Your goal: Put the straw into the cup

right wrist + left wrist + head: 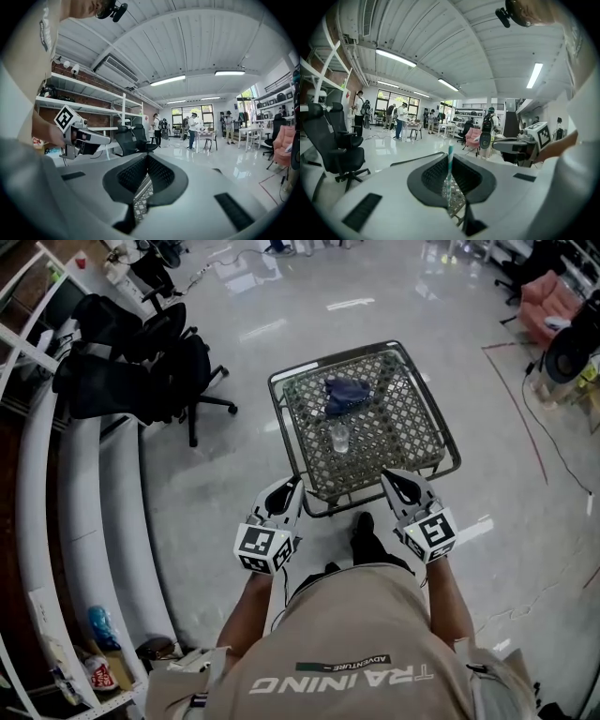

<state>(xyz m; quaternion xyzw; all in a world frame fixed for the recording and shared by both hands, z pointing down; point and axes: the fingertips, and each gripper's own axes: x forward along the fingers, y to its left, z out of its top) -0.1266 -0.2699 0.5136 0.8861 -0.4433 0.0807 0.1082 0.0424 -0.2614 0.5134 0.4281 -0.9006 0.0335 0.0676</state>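
Losing the straw (450, 153) altogether in the head view: too thin to pick out against the left gripper (291, 487) and the lattice top of the table (398, 423). Hiding part of the table's near rail behind both gripper noses, and the person's legs beneath the beige shirt (347, 652). Shrinking the far people in both gripper views to small figures, with no detail to make out. Swallowing the straw's lower end between the left gripper's dark pads, so not telling how far down it runs.

Pinching the straw upright with the left gripper, its jaws closed to the straw's width, pads pressing from both sides, teal-and-white stripes rising above the tips. Pointing that gripper toward 12 o'clock, near the table's 7 o'clock corner. Holding the right gripper (395, 482) with jaws fully together on nothing — pads meeting, only a sliver of lattice showing beneath them. Hovering it at the table's 5 o'clock edge, well apart from the left one.

Showing the clear cup (339, 437) upright near the table's middle, at 12 o'clock from the gap between the two grippers and apart from both. Showing a crumpled blue cloth (345, 395) just beyond the cup at its 12 o'clock — touching or not, impossible to say. Showing black office chairs (141, 362) off at 10 o'clock on the glossy floor (281, 296).
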